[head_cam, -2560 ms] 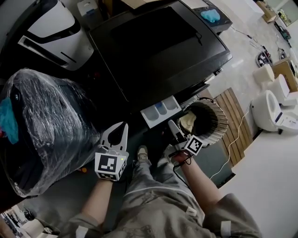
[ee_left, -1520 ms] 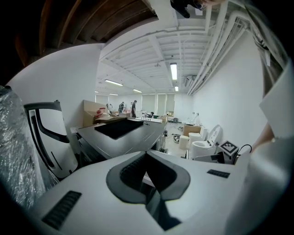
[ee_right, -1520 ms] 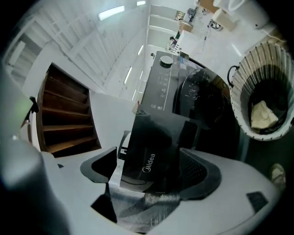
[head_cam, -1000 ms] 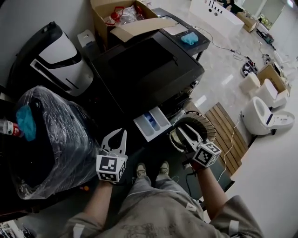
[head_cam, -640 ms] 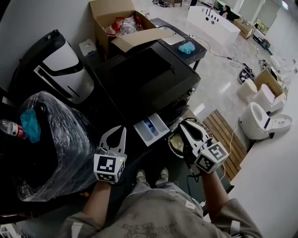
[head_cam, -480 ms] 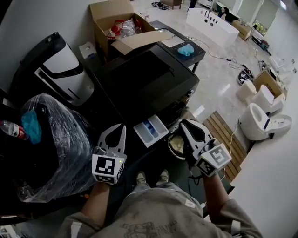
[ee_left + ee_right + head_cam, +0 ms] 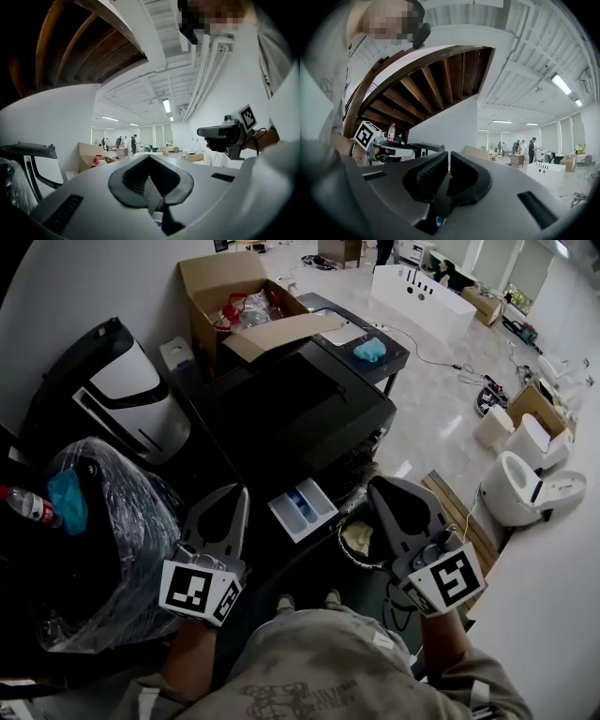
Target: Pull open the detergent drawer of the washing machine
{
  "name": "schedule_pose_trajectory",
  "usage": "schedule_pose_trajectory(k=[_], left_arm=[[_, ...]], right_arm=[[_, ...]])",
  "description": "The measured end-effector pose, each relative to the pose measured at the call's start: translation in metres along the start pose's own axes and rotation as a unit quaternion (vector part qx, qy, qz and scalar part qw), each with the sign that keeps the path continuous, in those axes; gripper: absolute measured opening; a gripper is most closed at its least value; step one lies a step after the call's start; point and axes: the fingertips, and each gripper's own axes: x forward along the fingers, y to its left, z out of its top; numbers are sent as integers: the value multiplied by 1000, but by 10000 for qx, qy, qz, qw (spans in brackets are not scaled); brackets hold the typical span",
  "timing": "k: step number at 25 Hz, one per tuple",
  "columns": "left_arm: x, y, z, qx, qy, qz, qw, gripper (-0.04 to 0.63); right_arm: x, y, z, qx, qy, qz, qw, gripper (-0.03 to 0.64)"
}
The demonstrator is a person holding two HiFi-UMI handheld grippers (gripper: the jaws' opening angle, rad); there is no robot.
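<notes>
washing machine: glossy black | drawer: white plastic | box: cardboard

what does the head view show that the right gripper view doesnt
Only the head view: a top-down look at the washing machine with its detergent drawer pulled out, the basket beside it, the plastic-wrapped bundle, and the right gripper from outside.
Only the right gripper view: the underside of a wooden staircase, ceiling lights, distant people, and its own jaws closed on nothing.
Both: the left gripper and the open cardboard box.
</notes>
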Motion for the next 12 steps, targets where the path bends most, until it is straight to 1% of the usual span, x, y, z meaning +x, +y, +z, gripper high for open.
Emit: schedule_pose_trajectory(k=[1,5,6,12], left_arm=[[-2,1,4,26,-13,46,10000,14],[-11,-4,12,564,38,198,9982,14],[-12,-7,12,613,68,199,9979,14],[-11,-21,9,559,175,119,9982,14]], right_arm=[[-1,2,6,-37,-66,-5,10000,41],[-8,11,17,-267,-84,102,9996,38],[-8,13,21,-248,-113,88,9996,38],[-9,13,21,-134,-64,21,9999,38]])
